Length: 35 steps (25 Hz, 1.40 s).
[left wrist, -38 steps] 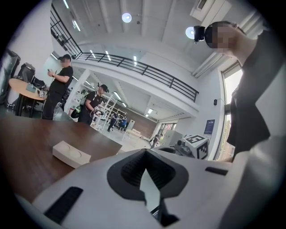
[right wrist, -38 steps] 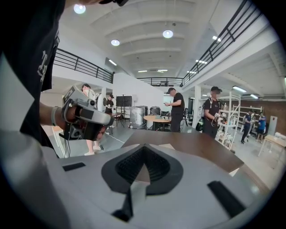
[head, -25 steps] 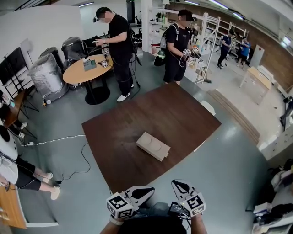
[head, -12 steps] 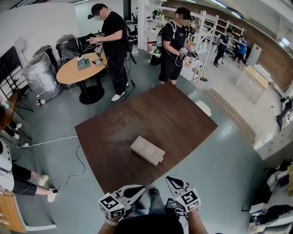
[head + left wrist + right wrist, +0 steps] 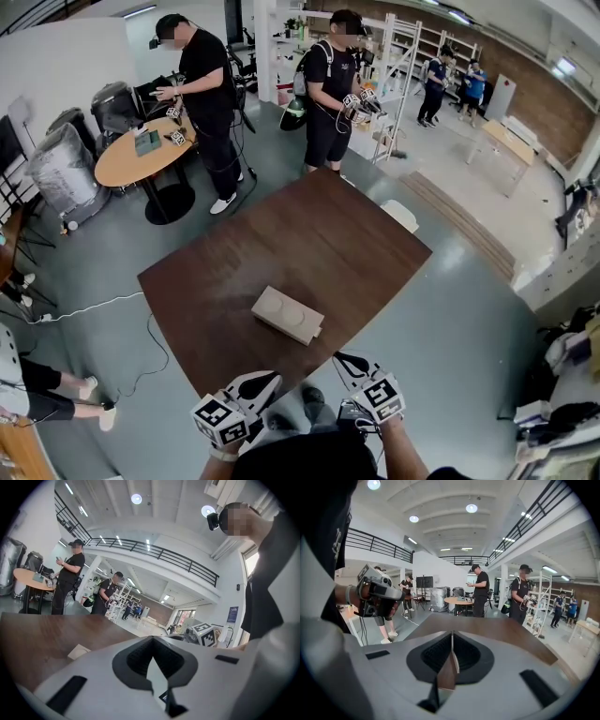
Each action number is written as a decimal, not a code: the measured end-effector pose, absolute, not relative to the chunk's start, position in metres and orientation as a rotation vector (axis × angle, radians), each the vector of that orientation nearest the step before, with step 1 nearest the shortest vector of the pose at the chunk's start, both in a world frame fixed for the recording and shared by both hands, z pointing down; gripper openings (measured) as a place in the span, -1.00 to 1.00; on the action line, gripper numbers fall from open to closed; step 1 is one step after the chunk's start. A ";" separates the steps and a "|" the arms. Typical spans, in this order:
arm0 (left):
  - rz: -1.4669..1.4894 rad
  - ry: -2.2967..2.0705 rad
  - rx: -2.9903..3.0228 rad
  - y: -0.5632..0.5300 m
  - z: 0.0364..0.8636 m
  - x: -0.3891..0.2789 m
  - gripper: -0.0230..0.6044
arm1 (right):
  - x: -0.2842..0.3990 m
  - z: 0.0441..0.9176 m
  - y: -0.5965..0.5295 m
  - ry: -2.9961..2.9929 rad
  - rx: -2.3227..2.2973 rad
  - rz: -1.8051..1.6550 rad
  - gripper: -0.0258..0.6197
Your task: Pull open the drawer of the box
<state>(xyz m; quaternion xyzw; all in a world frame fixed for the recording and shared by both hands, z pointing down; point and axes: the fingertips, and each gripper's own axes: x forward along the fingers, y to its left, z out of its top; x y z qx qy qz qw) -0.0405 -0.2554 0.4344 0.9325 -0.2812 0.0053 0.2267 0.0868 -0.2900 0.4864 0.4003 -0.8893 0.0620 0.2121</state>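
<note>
The box point(image 5: 287, 315) is flat and tan, with two round marks on its lid. It lies near the front edge of the dark brown table point(image 5: 281, 244). Its drawer looks pushed in. Both grippers hang low at the bottom of the head view, short of the table's edge and apart from the box. My left gripper point(image 5: 265, 382) is shut with nothing in it, and so is my right gripper point(image 5: 347, 362). In the left gripper view the shut jaws point(image 5: 151, 641) point over the table point(image 5: 42, 637) toward the box point(image 5: 78, 651). The right gripper point(image 5: 451, 634) faces the table point(image 5: 497, 632).
Two people point(image 5: 208, 89) point(image 5: 328, 94) stand beyond the table's far side. A round wooden table point(image 5: 141, 155) stands at the back left. A cable point(image 5: 94, 305) runs across the grey floor at the left. A white sheet point(image 5: 401, 216) sticks out at the table's right edge.
The table and box have slid left and nearer in the head view as I step closer. Both grippers stay shut and low in front of me.
</note>
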 end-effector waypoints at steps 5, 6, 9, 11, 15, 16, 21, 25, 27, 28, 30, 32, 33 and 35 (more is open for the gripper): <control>0.018 -0.788 2.573 -0.262 0.436 -0.035 -0.92 | 0.104 0.502 -0.298 -2.442 1.114 0.186 -0.94; 0.019 -0.792 2.571 -0.263 0.437 -0.034 -0.92 | 0.108 0.503 -0.301 -2.438 1.116 0.184 -0.93; 0.025 -0.807 2.565 -0.263 0.438 -0.033 -0.92 | 0.117 0.514 -0.308 -2.426 1.121 0.170 -0.91; 0.035 -0.823 2.567 -0.265 0.439 -0.036 -0.92 | 0.119 0.525 -0.315 -2.420 1.120 0.165 -0.90; 0.050 -0.858 2.550 -0.263 0.442 -0.037 -0.92 | 0.126 0.544 -0.324 -2.383 1.105 0.209 -0.85; 0.054 -0.867 2.543 -0.262 0.443 -0.036 -0.92 | 0.129 0.550 -0.325 -2.374 1.096 0.219 -0.84; 0.069 -0.906 2.532 -0.267 0.442 -0.039 -0.92 | 0.131 0.579 -0.342 -2.339 1.048 0.255 -0.77; 0.076 -0.938 2.514 -0.268 0.445 -0.039 -0.92 | 0.134 0.605 -0.352 -2.313 1.003 0.298 -0.72; 0.078 -0.952 2.505 -0.269 0.446 -0.039 -0.92 | 0.134 0.616 -0.357 -2.306 0.980 0.320 -0.70; 0.079 -0.958 2.502 -0.269 0.447 -0.039 -0.92 | 0.134 0.622 -0.360 -2.303 0.970 0.326 -0.70; 0.078 -0.970 2.500 -0.272 0.446 -0.040 -0.92 | 0.132 0.634 -0.368 -2.293 0.948 0.332 -0.70; 0.077 -0.980 2.499 -0.274 0.446 -0.041 -0.92 | 0.129 0.646 -0.375 -2.280 0.923 0.336 -0.70; 0.077 -0.984 2.498 -0.275 0.446 -0.040 -0.92 | 0.128 0.652 -0.378 -2.273 0.909 0.342 -0.70; 0.082 -0.991 2.494 -0.277 0.447 -0.038 -0.92 | 0.126 0.666 -0.381 -2.257 0.874 0.359 -0.70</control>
